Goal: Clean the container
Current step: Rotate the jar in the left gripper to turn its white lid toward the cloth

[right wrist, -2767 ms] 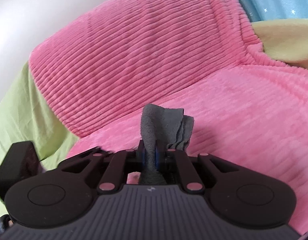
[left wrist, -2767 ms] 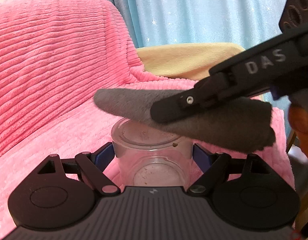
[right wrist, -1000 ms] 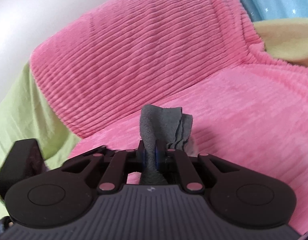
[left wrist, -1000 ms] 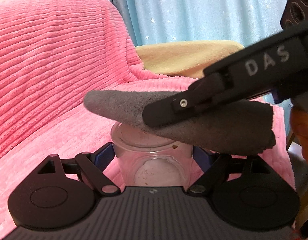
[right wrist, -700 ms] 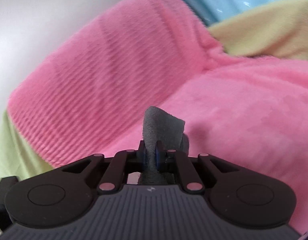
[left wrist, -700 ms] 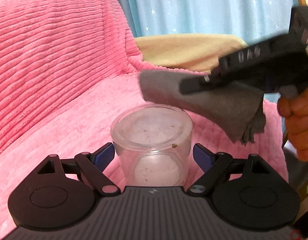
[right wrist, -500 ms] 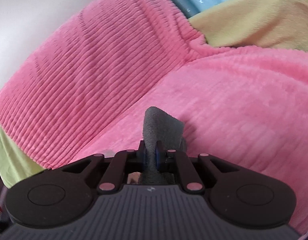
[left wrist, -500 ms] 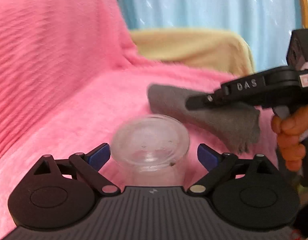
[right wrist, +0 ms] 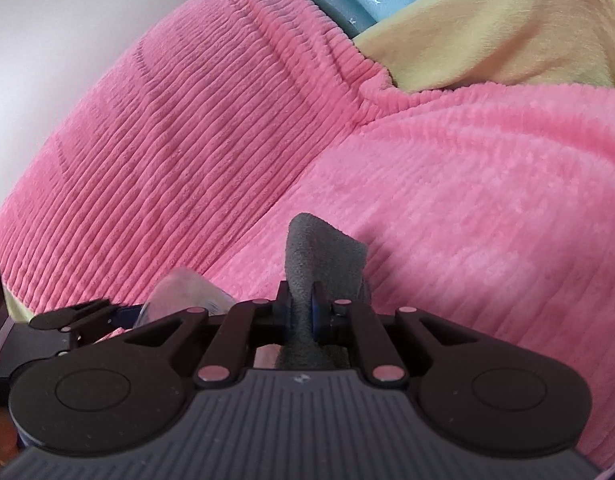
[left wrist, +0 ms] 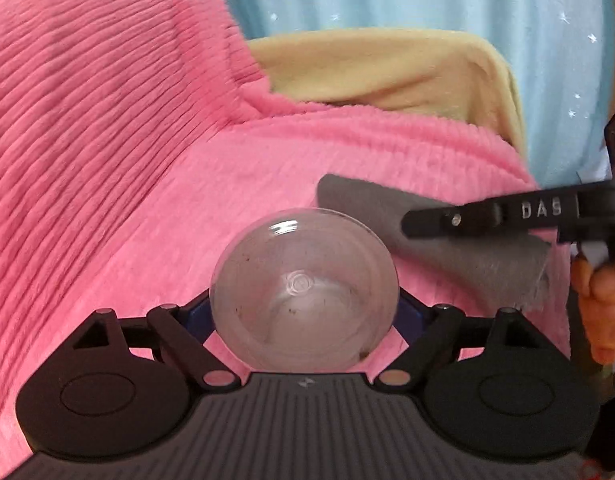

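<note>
The left gripper (left wrist: pixel 305 312), jaws closing on the clear container (left wrist: pixel 304 292) tipped mouth-forward over the pink blanket (left wrist: pixel 127 200), should steady it while the right gripper (right wrist: pixel 302 307), clamped on the grey cloth (right wrist: pixel 321 252) beside the rim, sweeps inside toward the specks.

The left gripper (left wrist: pixel 303 312) is pointing steeply downward, its jaws closing around a clear container (left wrist: pixel 303 296). The right gripper (right wrist: pixel 301 308) is angling slightly downward, clamping a gray cloth (right wrist: pixel 323 252), with a hand (left wrist: pixel 599 300) gripping its handle.
</note>
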Demonstrator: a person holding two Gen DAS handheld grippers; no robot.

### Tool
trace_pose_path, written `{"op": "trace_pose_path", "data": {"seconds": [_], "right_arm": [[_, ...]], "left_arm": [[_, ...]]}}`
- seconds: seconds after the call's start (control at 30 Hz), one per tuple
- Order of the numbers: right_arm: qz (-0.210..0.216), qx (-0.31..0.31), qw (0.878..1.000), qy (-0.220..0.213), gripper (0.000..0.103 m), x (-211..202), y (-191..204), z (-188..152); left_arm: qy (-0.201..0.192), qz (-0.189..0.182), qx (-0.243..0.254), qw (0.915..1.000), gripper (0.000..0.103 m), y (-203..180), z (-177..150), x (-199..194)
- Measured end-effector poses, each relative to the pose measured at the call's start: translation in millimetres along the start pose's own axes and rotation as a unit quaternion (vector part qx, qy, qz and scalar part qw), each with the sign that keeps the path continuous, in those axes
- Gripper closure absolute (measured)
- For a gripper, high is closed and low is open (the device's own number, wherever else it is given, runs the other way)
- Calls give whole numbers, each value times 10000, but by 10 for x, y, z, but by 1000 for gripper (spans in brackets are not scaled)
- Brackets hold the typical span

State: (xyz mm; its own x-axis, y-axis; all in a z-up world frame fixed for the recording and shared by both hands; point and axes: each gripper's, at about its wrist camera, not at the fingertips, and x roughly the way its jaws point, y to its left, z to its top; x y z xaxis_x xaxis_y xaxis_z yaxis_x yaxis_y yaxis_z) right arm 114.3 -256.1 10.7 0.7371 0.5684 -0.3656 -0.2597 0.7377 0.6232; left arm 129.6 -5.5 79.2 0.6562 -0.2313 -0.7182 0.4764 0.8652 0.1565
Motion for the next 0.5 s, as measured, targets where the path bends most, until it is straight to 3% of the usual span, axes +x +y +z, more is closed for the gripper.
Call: {"op": "trace_pose_path", "data": {"seconds": [0.13,0.3,0.4,0.5], "right_arm": [[-13,24,10000,9,96,8,3,-3],[17,-1,10000,16,96,27,48,-23],[17,-13,10000,58,96,70,87,-59],[32,-45,9999,89,96,113,142,-93]], "left_arm": [[432,67,52,9990,18,99,-421,-134],[1039,-54,66,9945,17,-70,-755,-369],[1271,-60,187,9917,16,-72,-746,-493],[1433,-221,70,9894,16,-7,-534,-509]]}}
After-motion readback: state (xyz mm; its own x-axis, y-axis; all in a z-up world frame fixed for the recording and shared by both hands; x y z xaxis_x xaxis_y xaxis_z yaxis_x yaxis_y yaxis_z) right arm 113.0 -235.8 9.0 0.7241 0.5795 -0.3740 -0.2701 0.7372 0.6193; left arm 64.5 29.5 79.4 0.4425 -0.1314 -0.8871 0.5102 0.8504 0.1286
